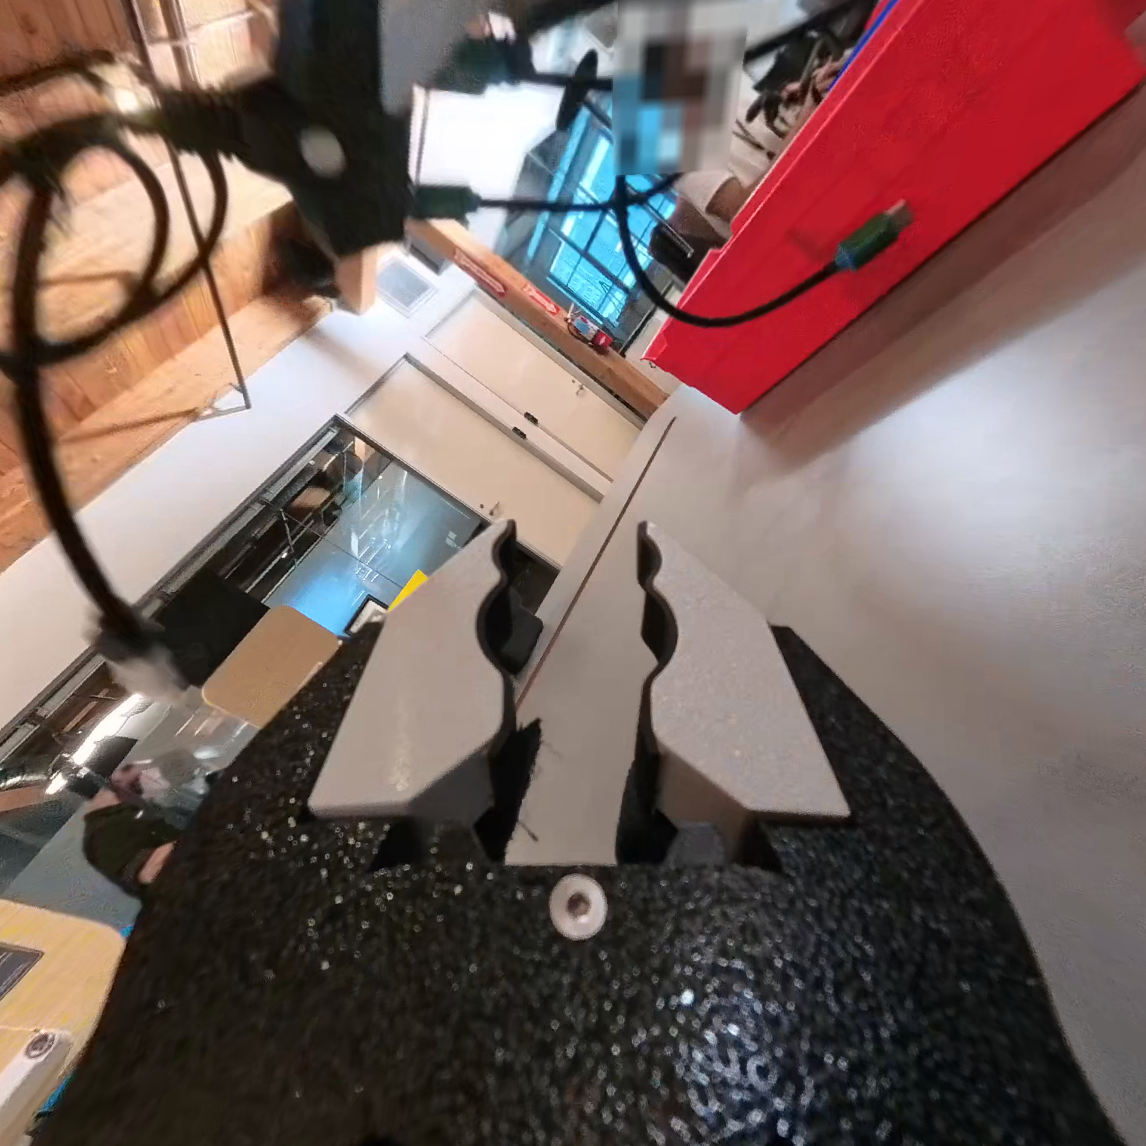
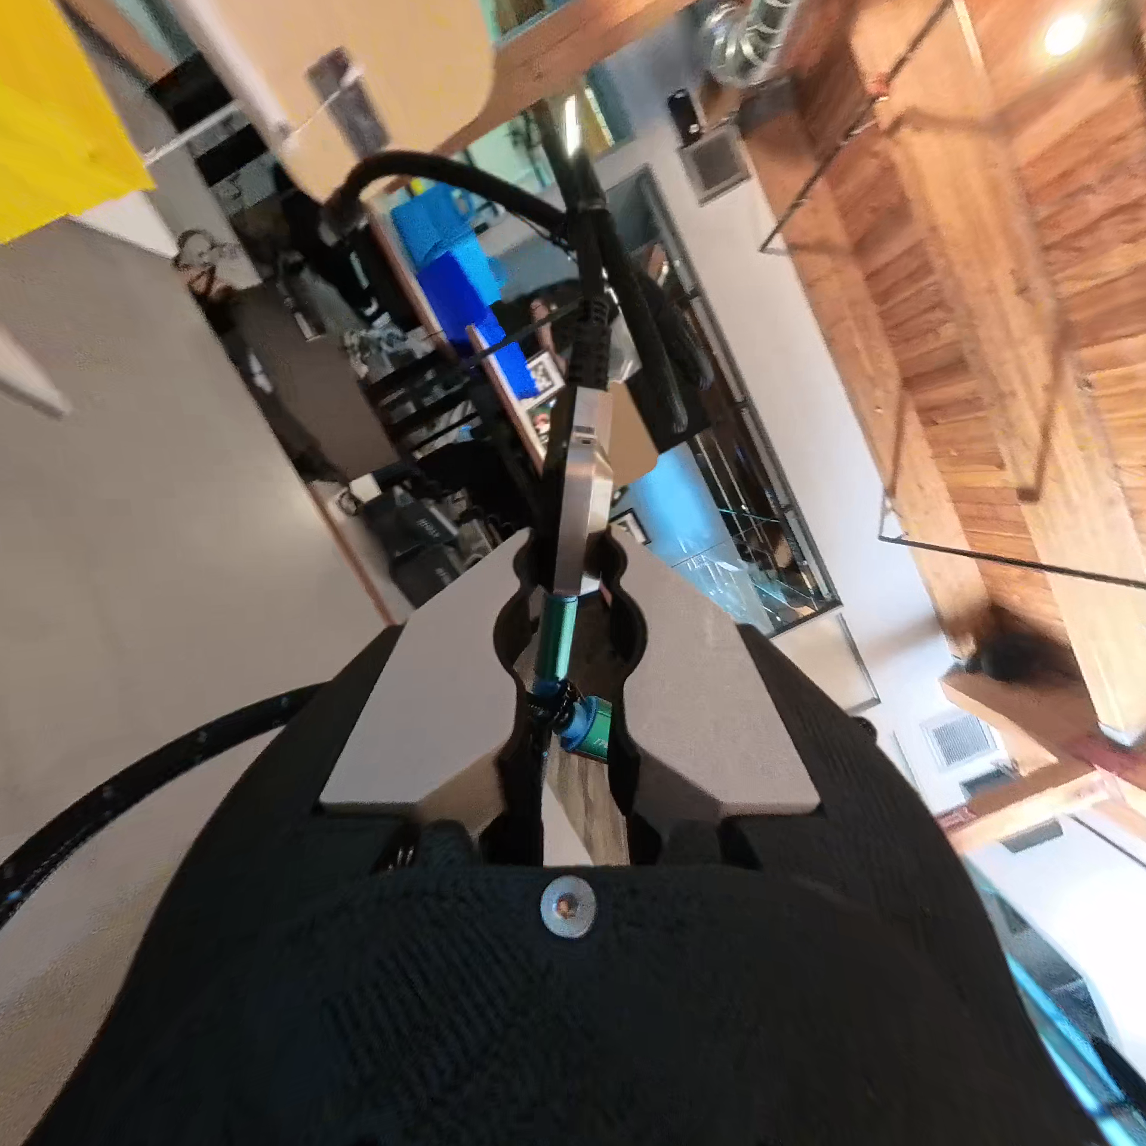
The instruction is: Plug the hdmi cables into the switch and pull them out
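Observation:
In the right wrist view, my right gripper (image 2: pixel 570 549) is shut on the thin silver HDMI switch (image 2: pixel 580 490), seen edge-on and held in the air. A green plug (image 2: pixel 558 639) sits in the switch's near end between my fingers, with a second green plug (image 2: pixel 589 732) just behind it. Black cables (image 2: pixel 595 347) leave the far end. My left gripper (image 1: pixel 573 533) is open and empty, low over the grey table (image 1: pixel 930 558). In the left wrist view, the blurred black mass (image 1: pixel 322 155) at upper left trails looped cables and green plugs (image 1: pixel 440 201). A loose green plug (image 1: pixel 874 239) lies by the red bin.
A red bin (image 1: pixel 899 155) stands on the table at the upper right of the left wrist view. A thick braided black cable (image 2: pixel 124 787) runs along the left of the right wrist view. A yellow object (image 2: pixel 56 111) shows at upper left there. Room shelves and windows lie behind. The left gripper's tips are roughly 20 cm from the right gripper's.

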{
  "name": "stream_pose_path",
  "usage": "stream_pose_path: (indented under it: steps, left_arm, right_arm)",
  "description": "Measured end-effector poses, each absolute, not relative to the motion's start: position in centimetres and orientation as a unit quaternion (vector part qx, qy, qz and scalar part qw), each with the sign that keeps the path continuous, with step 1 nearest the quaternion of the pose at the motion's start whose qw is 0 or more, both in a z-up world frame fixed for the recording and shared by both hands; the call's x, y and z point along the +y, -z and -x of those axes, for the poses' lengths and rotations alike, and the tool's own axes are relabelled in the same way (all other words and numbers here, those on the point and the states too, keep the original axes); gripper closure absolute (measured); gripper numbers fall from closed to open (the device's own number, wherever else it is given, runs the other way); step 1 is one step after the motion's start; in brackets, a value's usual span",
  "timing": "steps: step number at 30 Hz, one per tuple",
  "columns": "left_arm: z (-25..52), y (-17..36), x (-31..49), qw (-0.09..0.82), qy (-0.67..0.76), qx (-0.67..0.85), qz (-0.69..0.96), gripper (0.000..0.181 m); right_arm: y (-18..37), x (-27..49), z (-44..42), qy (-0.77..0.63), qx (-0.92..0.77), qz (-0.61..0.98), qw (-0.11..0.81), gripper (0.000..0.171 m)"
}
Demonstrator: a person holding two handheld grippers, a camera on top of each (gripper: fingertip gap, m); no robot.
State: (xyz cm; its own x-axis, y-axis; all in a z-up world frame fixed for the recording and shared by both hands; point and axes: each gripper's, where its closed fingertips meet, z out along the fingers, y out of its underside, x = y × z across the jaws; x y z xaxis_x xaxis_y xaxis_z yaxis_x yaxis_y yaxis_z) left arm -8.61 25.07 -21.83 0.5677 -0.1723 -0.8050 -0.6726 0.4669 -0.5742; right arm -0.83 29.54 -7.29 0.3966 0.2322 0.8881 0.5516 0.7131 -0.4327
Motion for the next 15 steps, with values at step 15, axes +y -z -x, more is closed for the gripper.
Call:
stream_pose_path:
  steps: [15]
  left_arm:
    - [7.9, 23.8, 25.6, 0.707, -0.167, 0.469, 0.502, 0.154]
  right_arm:
    - [-4.9, 29.7, -14.3, 0.096, -0.411, 0.398, 0.814, 0.152]
